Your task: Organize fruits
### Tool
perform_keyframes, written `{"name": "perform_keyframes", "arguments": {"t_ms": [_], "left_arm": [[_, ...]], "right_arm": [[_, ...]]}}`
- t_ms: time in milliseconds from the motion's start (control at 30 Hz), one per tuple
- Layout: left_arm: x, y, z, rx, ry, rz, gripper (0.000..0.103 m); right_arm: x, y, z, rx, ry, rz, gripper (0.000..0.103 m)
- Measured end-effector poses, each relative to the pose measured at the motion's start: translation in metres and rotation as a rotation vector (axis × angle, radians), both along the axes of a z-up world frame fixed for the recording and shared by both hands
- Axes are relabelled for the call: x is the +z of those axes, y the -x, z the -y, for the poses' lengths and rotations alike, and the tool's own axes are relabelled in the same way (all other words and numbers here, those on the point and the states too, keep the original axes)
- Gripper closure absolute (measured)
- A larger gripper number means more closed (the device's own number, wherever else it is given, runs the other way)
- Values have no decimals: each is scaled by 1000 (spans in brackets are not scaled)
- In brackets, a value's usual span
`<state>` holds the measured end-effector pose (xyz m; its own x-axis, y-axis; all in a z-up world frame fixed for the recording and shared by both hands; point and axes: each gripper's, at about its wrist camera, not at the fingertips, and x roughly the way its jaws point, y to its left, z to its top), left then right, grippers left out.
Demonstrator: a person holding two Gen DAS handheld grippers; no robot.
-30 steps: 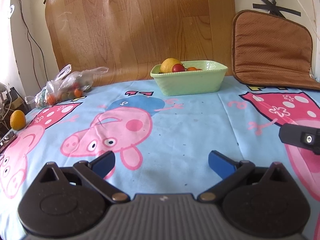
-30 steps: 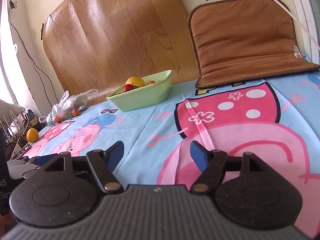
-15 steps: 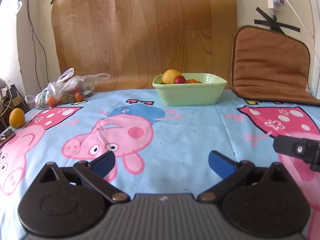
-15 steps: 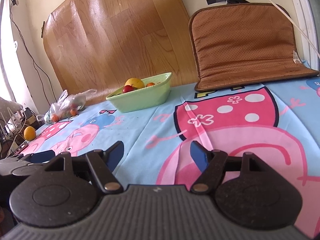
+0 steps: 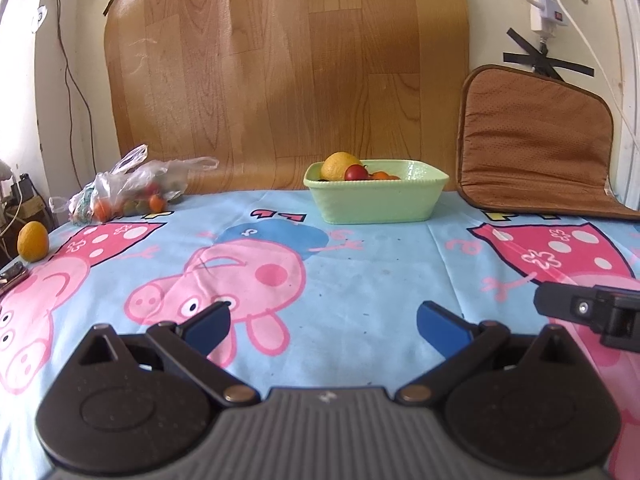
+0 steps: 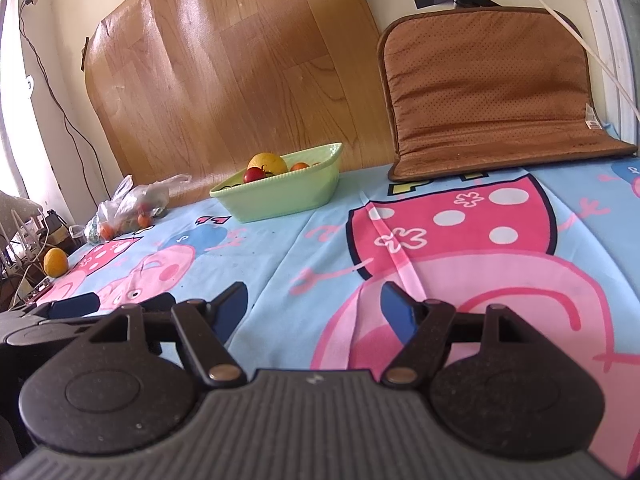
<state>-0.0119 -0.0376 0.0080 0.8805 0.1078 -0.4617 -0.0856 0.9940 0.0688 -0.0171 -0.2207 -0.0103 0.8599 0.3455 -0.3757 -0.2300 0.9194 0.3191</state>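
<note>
Fruit is in three spots on the table. Some sits in the green bowl (image 5: 376, 196) near the back edge, in the middle. Small fruits fill a plastic bag (image 5: 132, 192) near the back left corner. One yellow fruit (image 5: 33, 241) sits alone at the left edge.

The left gripper (image 5: 322, 320) hangs over the front of the table with its blue fingers wide apart and nothing in them. The right gripper (image 6: 314, 310) is the same, open and holding nothing, just beside it.

The lone fruit is far off to the left and ahead. I think the left gripper is nearer, so it should go. The fruit stands tall, so grab it across its short, round middle.
</note>
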Motion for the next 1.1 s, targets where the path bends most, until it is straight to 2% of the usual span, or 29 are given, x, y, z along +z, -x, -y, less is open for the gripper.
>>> {"name": "perform_keyframes", "arguments": {"t_ms": [500, 1100], "left_arm": [[-1, -2, 1, -22, -2, -15, 0], [-3, -7, 0, 2, -3, -48, 0]], "right_arm": [[-1, -2, -2, 1, 5, -5, 27], [0, 3, 1, 4, -12, 17, 27]]}}
